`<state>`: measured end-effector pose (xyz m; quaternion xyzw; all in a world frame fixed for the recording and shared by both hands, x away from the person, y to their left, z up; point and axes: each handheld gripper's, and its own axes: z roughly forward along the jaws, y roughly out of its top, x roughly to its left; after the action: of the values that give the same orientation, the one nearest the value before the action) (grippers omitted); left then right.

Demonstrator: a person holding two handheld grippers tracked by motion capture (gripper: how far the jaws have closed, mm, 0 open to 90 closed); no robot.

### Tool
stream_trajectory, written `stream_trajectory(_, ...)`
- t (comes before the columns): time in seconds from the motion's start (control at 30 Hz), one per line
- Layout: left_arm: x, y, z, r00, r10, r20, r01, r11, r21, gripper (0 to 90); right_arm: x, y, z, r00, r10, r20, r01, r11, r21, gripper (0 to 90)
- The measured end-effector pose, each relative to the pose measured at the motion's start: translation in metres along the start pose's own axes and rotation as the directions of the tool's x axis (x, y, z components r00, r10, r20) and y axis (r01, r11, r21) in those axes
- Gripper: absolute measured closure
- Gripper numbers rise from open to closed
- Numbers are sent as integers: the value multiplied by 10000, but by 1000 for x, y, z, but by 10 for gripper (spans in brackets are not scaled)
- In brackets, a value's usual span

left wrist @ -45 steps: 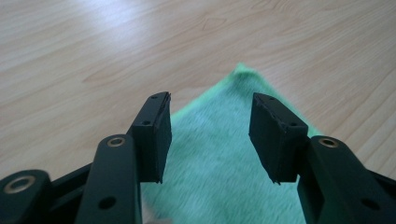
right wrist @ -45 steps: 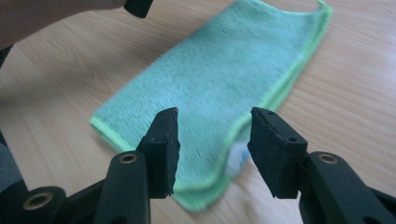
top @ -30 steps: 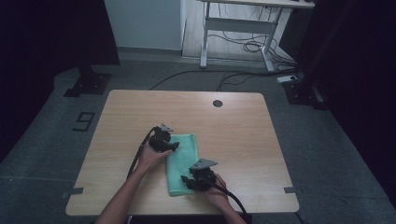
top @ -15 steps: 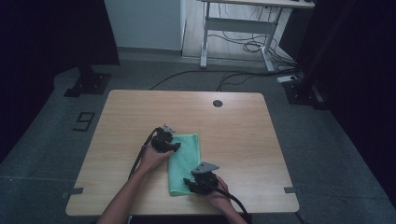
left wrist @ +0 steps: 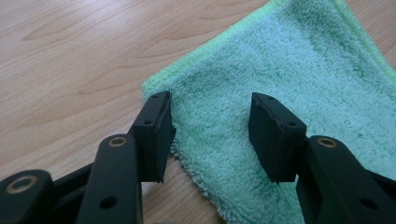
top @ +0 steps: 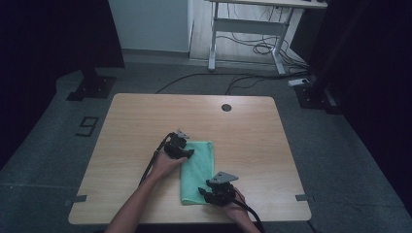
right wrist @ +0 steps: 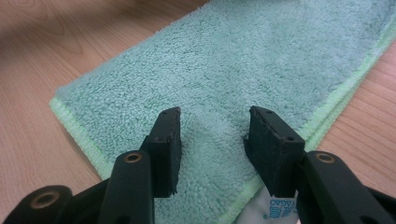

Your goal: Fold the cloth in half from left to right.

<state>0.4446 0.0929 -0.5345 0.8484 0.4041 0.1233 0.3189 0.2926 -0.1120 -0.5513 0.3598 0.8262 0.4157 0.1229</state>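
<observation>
Both grippers' jaws apart over green towel [top: 198, 171]; white label [right wrist: 275, 208] under right gripper [right wrist: 212, 135] half hidden, print unreadable.

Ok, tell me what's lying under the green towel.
The green towel lies folded flat on the wooden table. At its near edge, in the right gripper view, a white label with blue print sticks out from beneath. Anything else underneath is covered by the cloth.
</observation>
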Motion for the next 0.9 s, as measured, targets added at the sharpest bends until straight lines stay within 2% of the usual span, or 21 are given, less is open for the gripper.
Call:
stream_trajectory(0.3, 0, 1, -6, 9997, 210, -87, -210, 9998, 15, 481, 1, 5, 1, 10000, 9, 43, -10, 9997, 256, 514)
stream_trajectory(0.5, 1, 1, -16, 9997, 226, -61, -227, 9995, -213, 484, -1, 18, 4, 9999, 94, 57, -94, 10000, -13, 501)
stream_trajectory(0.7, 9, -4, -6, 9999, 54, -107, -51, 9998, 216, 484, -4, 36, 9, 9999, 142, -4, -142, 9994, -303, 488)
stream_trajectory(0.77, 11, -5, -6, 9999, -129, 41, 129, 9998, 128, 480, -4, 42, 13, 9999, 125, -56, -127, 9994, -316, 477)
stream_trajectory(0.9, 12, -6, -6, 9999, -93, 49, 92, 9998, 147, 481, -5, 54, 25, 9999, 90, -118, -93, 9996, -278, 467)
